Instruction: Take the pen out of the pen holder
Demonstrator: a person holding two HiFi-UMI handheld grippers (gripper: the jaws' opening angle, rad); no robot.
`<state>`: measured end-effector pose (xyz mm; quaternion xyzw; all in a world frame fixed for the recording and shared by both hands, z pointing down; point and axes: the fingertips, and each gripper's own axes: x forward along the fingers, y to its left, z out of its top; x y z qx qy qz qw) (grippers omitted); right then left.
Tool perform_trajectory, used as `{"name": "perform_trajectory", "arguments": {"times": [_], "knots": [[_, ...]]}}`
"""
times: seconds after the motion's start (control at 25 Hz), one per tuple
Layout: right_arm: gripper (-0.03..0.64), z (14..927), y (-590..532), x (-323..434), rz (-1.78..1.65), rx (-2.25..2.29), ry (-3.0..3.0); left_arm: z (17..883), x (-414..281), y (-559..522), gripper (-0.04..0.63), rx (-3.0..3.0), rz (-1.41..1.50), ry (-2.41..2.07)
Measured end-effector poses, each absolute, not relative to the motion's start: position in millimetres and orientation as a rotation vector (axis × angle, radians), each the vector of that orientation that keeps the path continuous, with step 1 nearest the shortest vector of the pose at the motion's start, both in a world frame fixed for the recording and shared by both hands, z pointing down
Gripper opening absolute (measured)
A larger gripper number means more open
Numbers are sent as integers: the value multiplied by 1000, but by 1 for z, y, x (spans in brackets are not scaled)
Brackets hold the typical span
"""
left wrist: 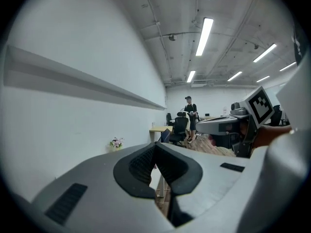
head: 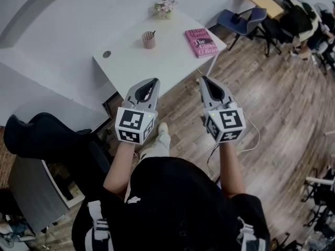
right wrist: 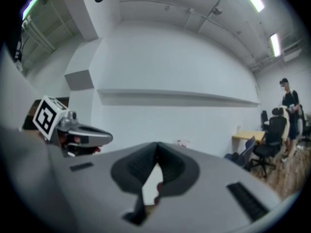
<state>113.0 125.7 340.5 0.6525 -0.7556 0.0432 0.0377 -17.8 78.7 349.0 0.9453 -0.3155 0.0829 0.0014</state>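
Head view is showing the pen holder (head: 149, 40) standing on the white table (head: 172, 61), with the pen (head: 152, 34) projecting above its rim. The left gripper (head: 151, 82) and right gripper (head: 204, 80) are hovering well apart from it. Left gripper view is showing jaws meeting at the tips and holding nothing. Right gripper view is showing the same closed, empty state. The pen is probably handling as light, stiff and slick, so the exposed upper shaft is offering the best hold.
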Motion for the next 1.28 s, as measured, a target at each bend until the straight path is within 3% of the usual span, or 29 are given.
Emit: {"name": "perform_trajectory", "arguments": {"times": [0.8, 1.28], "knots": [[34, 357, -93, 114, 157, 1944, -2221, 363, -9, -143, 20, 2935, 271, -908], [34, 385, -142, 113, 233, 1881, -2192, 393, -7, -189, 20, 2860, 292, -885]]}}
